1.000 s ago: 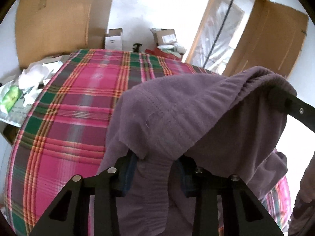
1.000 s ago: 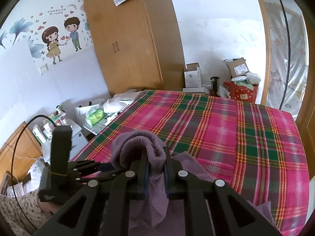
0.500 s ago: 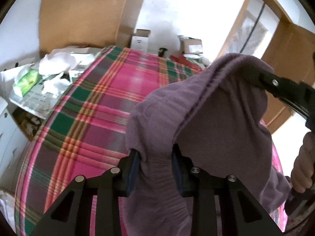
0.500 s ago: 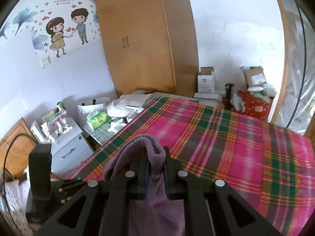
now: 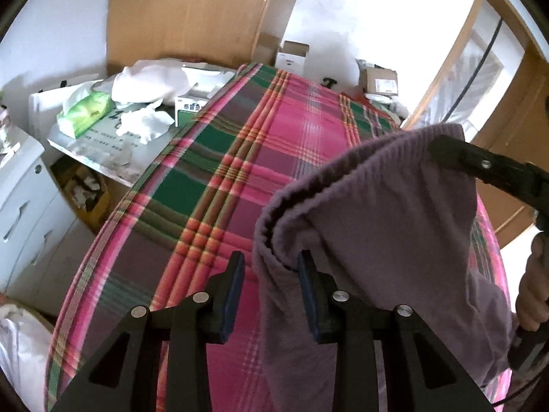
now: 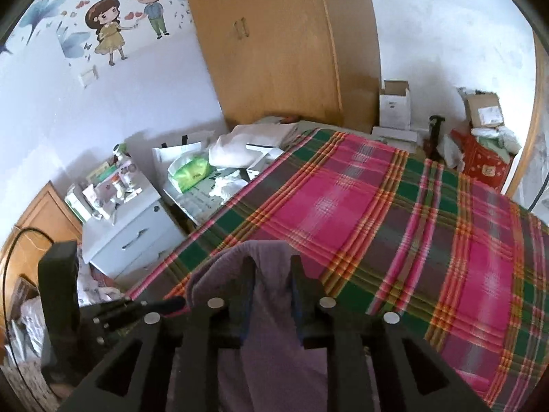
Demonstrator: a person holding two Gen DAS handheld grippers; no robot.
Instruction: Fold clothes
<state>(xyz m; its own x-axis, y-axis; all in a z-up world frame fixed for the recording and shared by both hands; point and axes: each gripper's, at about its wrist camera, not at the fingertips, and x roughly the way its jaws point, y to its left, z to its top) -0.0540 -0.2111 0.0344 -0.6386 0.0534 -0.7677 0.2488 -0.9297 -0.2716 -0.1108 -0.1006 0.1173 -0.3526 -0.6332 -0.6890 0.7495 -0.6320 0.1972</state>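
Observation:
A purple knit garment (image 5: 384,213) hangs in the air over the plaid bedspread (image 5: 240,158), stretched between both grippers. My left gripper (image 5: 271,267) stands open. The cloth drapes over its right finger, and a strip of bedspread shows between the cloth and the left pad (image 5: 235,288). The right gripper (image 5: 437,147) holds the far top corner at the upper right, with a hand (image 5: 532,285) on its handle. In the right wrist view my right gripper (image 6: 272,267) is shut on a bunched fold of the garment (image 6: 271,309), above the near left part of the bedspread (image 6: 377,213).
A white nightstand (image 6: 130,233) with small bottles and a heap of bags, papers and tissues (image 5: 103,113) crowd the bed's left side. A wooden wardrobe (image 6: 281,44) and cardboard boxes (image 6: 394,106) stand beyond the far end. A wooden door (image 5: 507,110) is at the right.
Both grippers have swung left with the garment, bringing the nightstand side into view. Purple cloth filled the left gripper's gap before; now bedspread shows beside its left pad.

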